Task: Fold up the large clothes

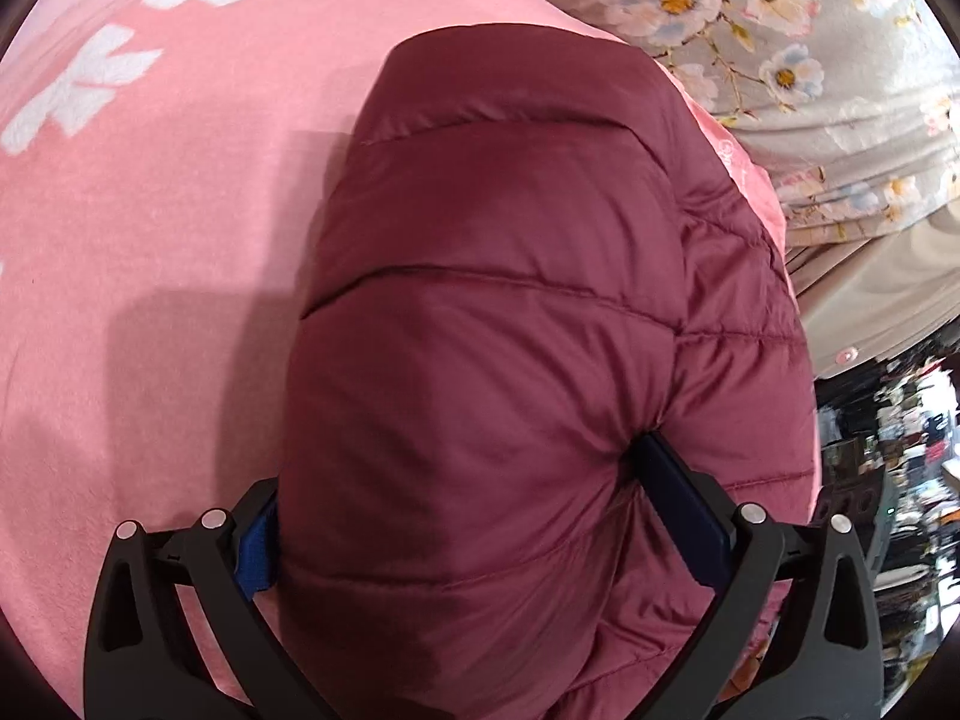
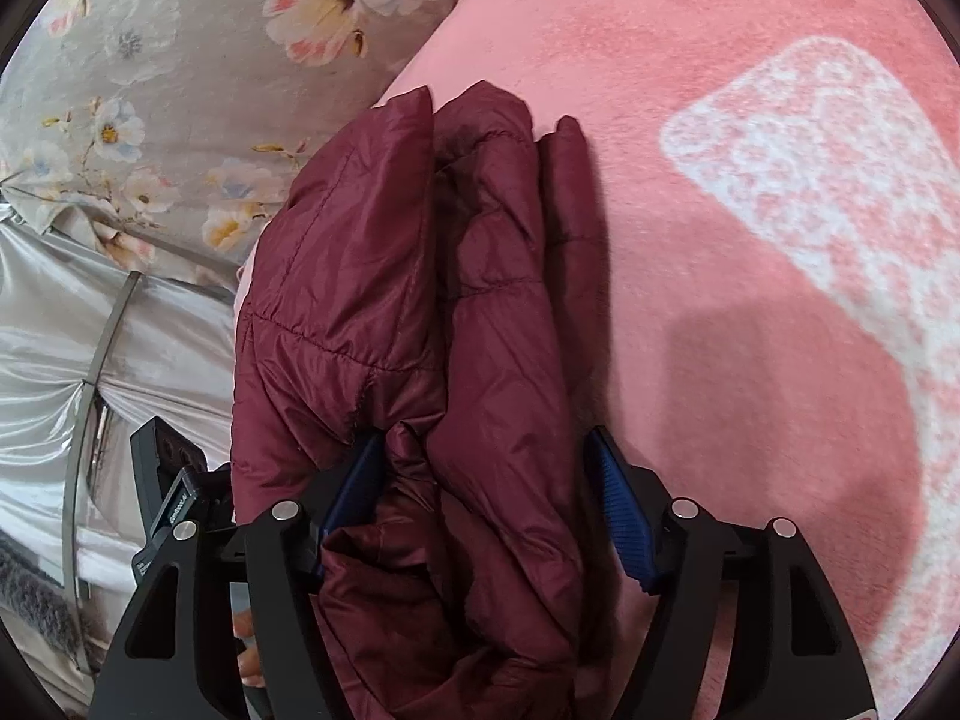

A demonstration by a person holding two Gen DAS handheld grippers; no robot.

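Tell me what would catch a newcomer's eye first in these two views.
The puffy maroon quilted jacket fills the middle of both views, bunched in folds on a pink blanket with white shapes. The left gripper presses into it, and the right gripper straddles it. A grey flowered sheet lies beyond the blanket's edge.

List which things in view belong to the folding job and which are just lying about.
Job:
- maroon puffer jacket, folded in a bundle
- left gripper, its pads pressed into the jacket
- right gripper, jaws apart around the jacket
- pink blanket under the jacket

Lying about:
- floral bedding
- silvery fabric
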